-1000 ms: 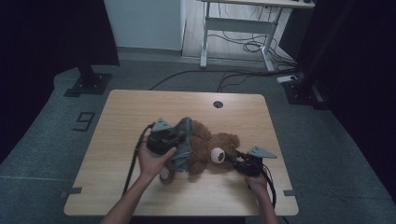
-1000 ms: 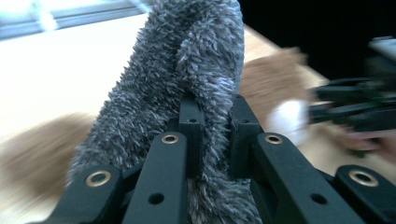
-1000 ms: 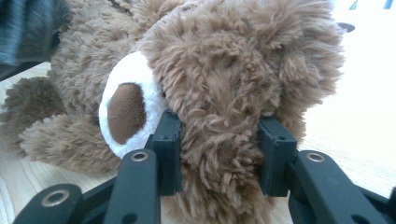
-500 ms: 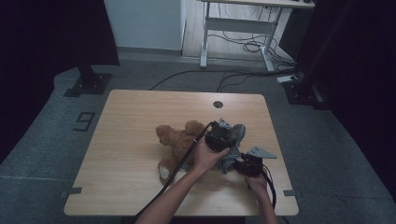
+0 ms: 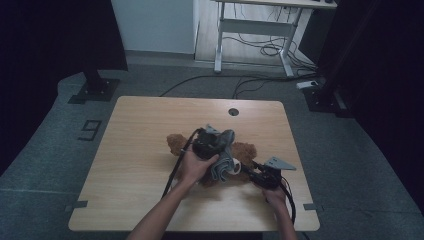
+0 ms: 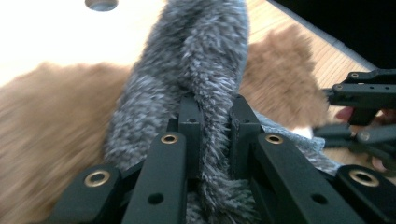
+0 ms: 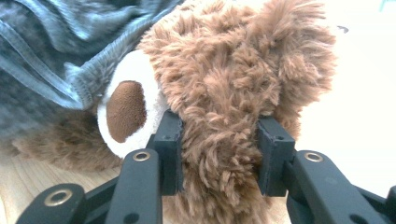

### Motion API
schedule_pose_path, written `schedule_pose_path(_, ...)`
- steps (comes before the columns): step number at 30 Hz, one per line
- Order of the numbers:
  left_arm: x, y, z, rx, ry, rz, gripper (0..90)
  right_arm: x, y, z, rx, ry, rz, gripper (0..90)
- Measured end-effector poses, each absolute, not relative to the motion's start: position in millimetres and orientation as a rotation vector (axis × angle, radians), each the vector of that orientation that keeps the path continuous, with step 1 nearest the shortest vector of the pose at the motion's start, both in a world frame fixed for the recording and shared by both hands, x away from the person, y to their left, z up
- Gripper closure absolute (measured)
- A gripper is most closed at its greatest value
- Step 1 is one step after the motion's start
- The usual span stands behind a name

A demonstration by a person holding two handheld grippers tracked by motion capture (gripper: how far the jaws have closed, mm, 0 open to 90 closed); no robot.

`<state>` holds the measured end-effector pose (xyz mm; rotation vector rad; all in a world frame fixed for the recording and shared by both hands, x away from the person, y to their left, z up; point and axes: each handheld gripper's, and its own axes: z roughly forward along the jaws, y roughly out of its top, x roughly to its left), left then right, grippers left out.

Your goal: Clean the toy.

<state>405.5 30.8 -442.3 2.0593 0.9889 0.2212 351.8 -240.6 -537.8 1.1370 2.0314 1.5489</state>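
Note:
A brown teddy bear (image 5: 176, 143) lies on the wooden table (image 5: 135, 165), its white muzzle (image 5: 233, 165) turned toward my right hand. My left gripper (image 5: 216, 145) is shut on a grey fuzzy cloth (image 5: 223, 161) that drapes across the bear's middle. In the left gripper view the jaws (image 6: 215, 109) pinch a fold of the grey cloth (image 6: 196, 60), with the bear's brown fur (image 6: 56, 121) behind. My right gripper (image 5: 254, 173) is shut on the bear's head. In the right gripper view the jaws (image 7: 219, 135) press into the brown fur (image 7: 233, 70) beside the muzzle (image 7: 126, 109), and the grey cloth (image 7: 51, 51) hangs at upper left.
A round cable hole (image 5: 233, 111) sits near the table's far edge. A white desk frame (image 5: 260, 27) and floor cables (image 5: 260, 50) stand beyond the table. Black stand bases (image 5: 92, 90) flank it. My right gripper (image 6: 364, 112) appears at the right of the left gripper view.
My left gripper carried the grey cloth from the bear's left side over to the right, then came back partway to the middle. The right gripper kept its hold and place.

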Motion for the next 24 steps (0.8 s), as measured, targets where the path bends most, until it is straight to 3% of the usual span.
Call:
schedule_pose_path(6,395.6,79.5,-435.2,2.019,1.021,0.309,78.7,352.2,-241.0,-538.1,1.137,2.03,1.551,60.3)
schedule_pose_path(14,410.9,161.1,-452.0,1.962,1.244,0.3,78.6,352.7,-241.0,-538.3,1.136,2.028,1.556,60.4)
schedule_pose_path(18,409.6,169.7,-451.0,1.944,1.253,0.29,78.4,352.9,-240.7,-538.3,1.136,2.027,1.556,60.4)
schedule_pose_path(24,413.0,144.7,-431.8,1.941,1.182,0.282,77.7,352.3,-239.8,-537.8,1.137,2.022,1.546,60.5)
